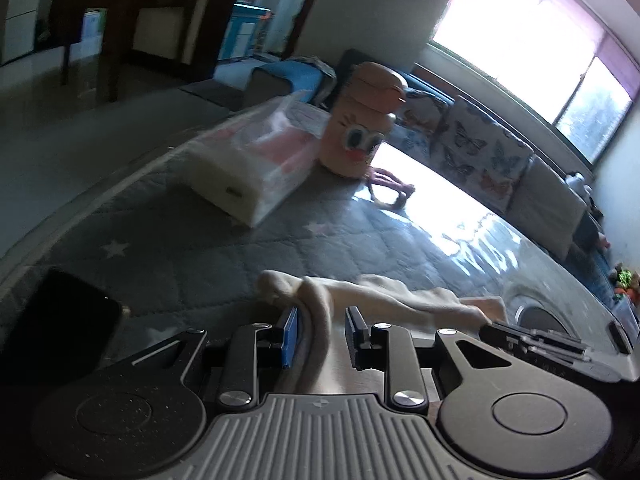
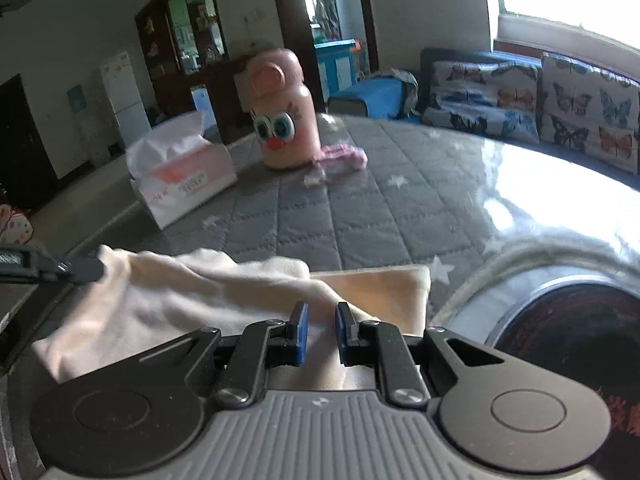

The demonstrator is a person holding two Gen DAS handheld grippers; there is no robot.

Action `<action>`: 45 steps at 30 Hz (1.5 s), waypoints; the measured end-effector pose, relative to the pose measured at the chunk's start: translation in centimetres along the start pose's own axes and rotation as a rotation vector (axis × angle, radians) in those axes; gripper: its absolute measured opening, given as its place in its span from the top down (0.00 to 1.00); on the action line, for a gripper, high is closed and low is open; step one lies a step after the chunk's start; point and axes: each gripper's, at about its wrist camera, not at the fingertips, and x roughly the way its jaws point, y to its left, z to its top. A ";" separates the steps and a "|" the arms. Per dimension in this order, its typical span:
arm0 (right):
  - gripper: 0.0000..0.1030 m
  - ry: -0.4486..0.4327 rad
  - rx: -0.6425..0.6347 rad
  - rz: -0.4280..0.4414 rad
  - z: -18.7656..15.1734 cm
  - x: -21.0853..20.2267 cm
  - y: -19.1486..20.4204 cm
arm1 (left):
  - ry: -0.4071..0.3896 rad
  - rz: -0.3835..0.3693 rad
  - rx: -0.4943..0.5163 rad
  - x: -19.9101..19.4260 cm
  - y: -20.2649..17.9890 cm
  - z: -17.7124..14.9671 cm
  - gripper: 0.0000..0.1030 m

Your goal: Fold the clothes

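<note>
Left tongs [image 1: 322, 336] stand wide around a fold of cream garment [image 1: 380, 300]; right tongs [image 2: 322, 330], narrower but parted, over it on the counter [image 2: 360, 208].

Both wrist views skim the quilted table [image 1: 208, 264], sharing the somewhat blurred bottle [image 2: 284, 120].

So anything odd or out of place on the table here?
Nothing damaged or spilled. The cream garment lies bunched near the edge, unfolded, as the task expects. Only stray item: a pink strap trailing loose beside the bottle.
</note>
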 end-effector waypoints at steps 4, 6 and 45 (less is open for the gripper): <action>0.83 0.005 0.008 0.005 -0.2 0.4 -0.2 | -0.019 0.024 -0.013 -0.6 0.9 0.5 0.65; 0.77 0.005 0.001 0.009 -0.2 0.4 0.0 | -0.032 0.011 -0.014 -0.8 0.6 0.6 0.58; 0.35 -0.043 -0.064 0.086 -7.0 -8.1 3.3 | -0.063 0.176 0.168 -2.9 -3.0 -7.2 0.00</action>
